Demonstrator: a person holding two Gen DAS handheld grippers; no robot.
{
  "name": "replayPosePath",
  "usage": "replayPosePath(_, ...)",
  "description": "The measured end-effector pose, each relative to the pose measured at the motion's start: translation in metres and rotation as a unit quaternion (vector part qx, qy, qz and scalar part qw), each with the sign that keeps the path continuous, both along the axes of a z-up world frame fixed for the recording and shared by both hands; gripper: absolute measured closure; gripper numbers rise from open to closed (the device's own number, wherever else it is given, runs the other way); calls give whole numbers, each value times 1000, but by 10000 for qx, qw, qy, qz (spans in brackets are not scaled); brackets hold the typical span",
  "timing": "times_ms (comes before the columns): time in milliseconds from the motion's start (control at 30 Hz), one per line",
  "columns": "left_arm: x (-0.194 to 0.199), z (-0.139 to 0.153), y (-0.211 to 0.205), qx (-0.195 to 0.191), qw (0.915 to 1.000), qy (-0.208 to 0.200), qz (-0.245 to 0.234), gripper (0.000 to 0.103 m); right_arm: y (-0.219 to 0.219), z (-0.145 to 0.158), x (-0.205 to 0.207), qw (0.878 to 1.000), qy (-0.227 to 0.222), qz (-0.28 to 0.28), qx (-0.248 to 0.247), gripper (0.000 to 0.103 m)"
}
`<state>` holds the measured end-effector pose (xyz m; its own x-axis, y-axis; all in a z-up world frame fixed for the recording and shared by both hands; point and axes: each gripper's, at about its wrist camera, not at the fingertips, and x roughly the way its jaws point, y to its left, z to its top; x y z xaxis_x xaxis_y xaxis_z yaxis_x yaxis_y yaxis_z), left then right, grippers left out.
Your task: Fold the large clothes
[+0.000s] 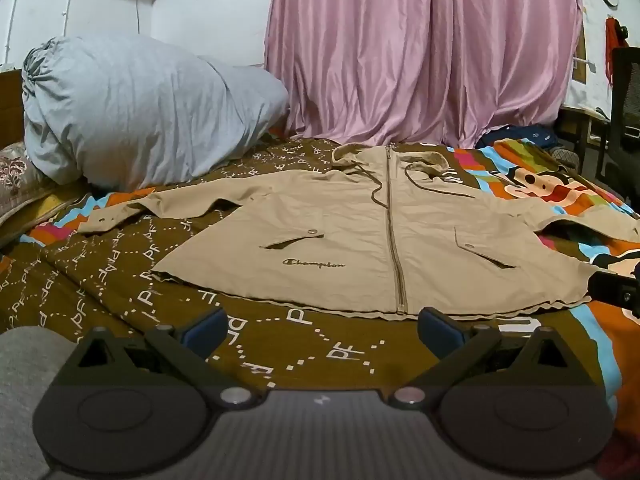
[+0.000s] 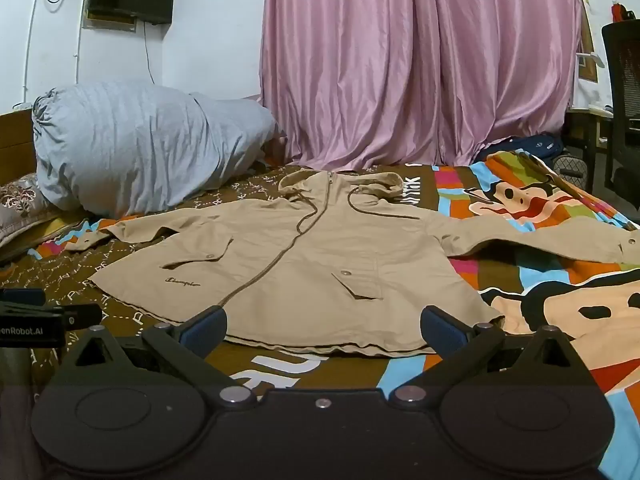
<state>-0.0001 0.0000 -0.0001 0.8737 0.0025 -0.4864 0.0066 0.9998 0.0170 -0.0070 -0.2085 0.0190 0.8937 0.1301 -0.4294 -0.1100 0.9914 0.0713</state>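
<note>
A tan hooded zip jacket (image 1: 340, 232) lies flat and front-up on the bed, sleeves spread to both sides, hood toward the curtain. It also shows in the right wrist view (image 2: 304, 256). My left gripper (image 1: 322, 330) is open and empty, just short of the jacket's bottom hem near the zip. My right gripper (image 2: 322, 330) is open and empty, over the hem on the jacket's right half. The right gripper's tip shows at the right edge of the left wrist view (image 1: 616, 290). The left gripper shows at the left edge of the right wrist view (image 2: 36, 316).
The bed has a brown and bright cartoon-print sheet (image 1: 120, 280). A big grey-blue bundled duvet (image 1: 132, 112) sits at the back left. A pink curtain (image 1: 420, 48) hangs behind the bed. A black chair (image 2: 624, 96) and a dark bag (image 2: 528, 146) stand at the right.
</note>
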Motion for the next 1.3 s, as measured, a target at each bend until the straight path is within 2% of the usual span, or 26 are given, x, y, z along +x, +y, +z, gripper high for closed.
replayPosePath(1300, 1, -1, 0, 44, 10000, 51, 5, 0, -2, 0, 1, 10000, 4, -2, 14, 1)
